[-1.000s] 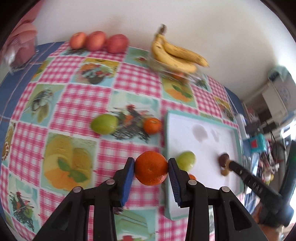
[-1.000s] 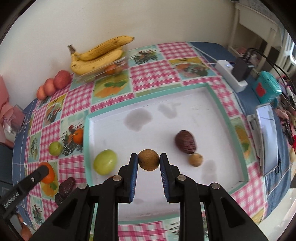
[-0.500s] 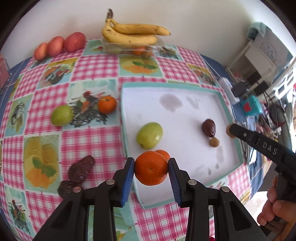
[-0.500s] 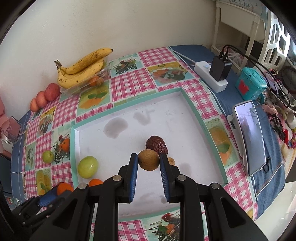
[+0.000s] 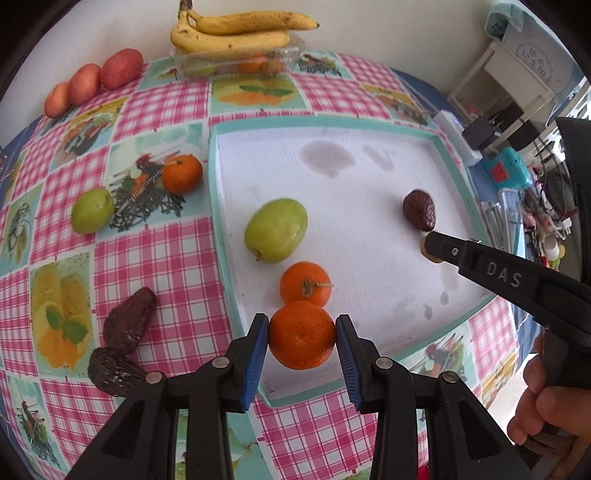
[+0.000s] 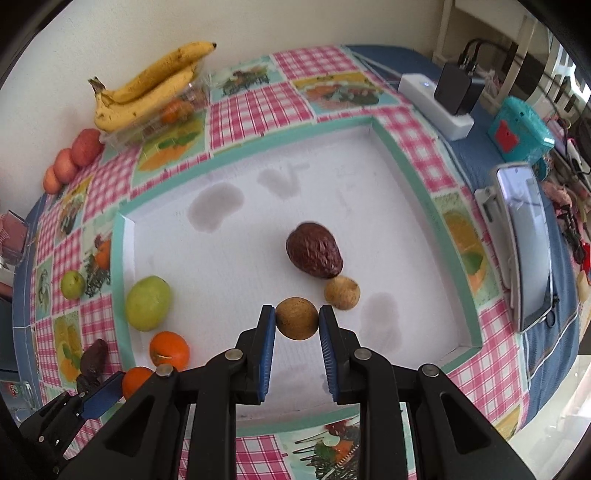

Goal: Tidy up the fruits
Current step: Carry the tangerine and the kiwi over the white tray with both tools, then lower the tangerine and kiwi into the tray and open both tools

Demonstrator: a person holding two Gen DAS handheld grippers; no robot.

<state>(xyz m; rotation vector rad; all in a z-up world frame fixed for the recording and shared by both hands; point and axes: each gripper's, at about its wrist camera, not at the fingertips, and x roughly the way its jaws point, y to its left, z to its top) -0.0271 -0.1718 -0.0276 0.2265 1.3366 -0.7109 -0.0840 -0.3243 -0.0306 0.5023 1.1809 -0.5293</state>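
Observation:
My left gripper [image 5: 302, 341] is shut on an orange [image 5: 302, 339], held over the near edge of the white tray [image 5: 369, 155]. Just beyond it in the tray lie a second orange [image 5: 304, 284] and a green fruit [image 5: 276, 229]. My right gripper [image 6: 297, 319] is shut on a small tan round fruit [image 6: 297, 318] above the tray, close to another tan fruit [image 6: 342, 292] and a dark brown wrinkled fruit [image 6: 314, 254]. On the tablecloth left of the tray sit an orange [image 5: 182, 174], a small green fruit [image 5: 92, 211] and two dark wrinkled fruits [image 5: 129, 325].
Bananas [image 5: 236, 33] lie on a clear box at the back by the wall, with three red apples [image 5: 94, 83] to their left. A power strip [image 6: 436, 99], a teal box [image 6: 521, 129] and a phone [image 6: 528, 247] lie right of the tray. A hand [image 5: 543, 402] holds the right gripper.
Both grippers have moved closer over the tray with their fruits still held. The left one has swung right from the tablecloth to the tray's near edge; the right one has come down toward the tan fruit.

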